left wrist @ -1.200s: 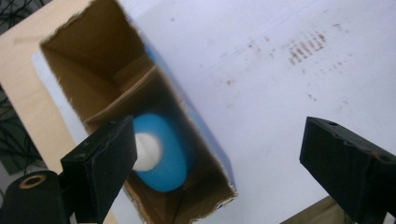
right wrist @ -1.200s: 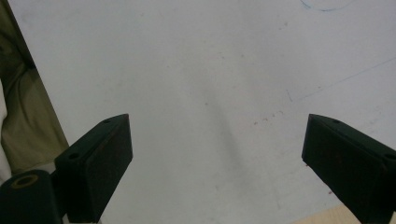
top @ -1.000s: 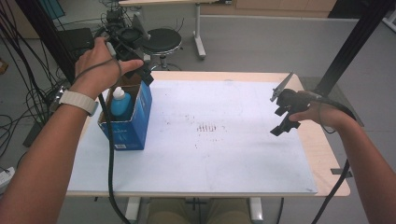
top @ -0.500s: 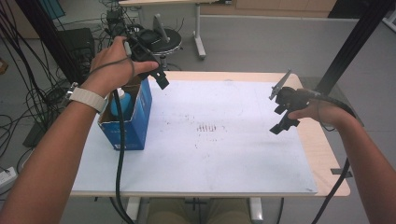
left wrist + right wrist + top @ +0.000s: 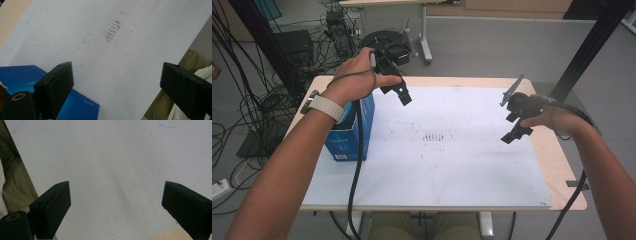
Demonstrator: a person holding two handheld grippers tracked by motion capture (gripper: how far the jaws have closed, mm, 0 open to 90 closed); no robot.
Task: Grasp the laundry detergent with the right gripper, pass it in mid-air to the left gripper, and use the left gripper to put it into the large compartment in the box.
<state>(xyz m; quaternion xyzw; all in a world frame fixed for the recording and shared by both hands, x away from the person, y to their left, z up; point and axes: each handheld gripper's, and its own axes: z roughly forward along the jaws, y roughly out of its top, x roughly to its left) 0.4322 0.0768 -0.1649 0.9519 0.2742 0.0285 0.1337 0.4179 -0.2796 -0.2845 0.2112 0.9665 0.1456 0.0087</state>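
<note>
At bench's left edge, upright blue box (image 5: 351, 131), contents hidden; left tool (image 5: 398, 91) beside, gaping, empty; right tool (image 5: 514, 124) likewise.

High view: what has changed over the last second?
The left tongs moved away from above the blue box, rightward over the white sheet, open and empty. The right tongs stayed at the right edge, open, holding nothing. The box kept its place.
</note>
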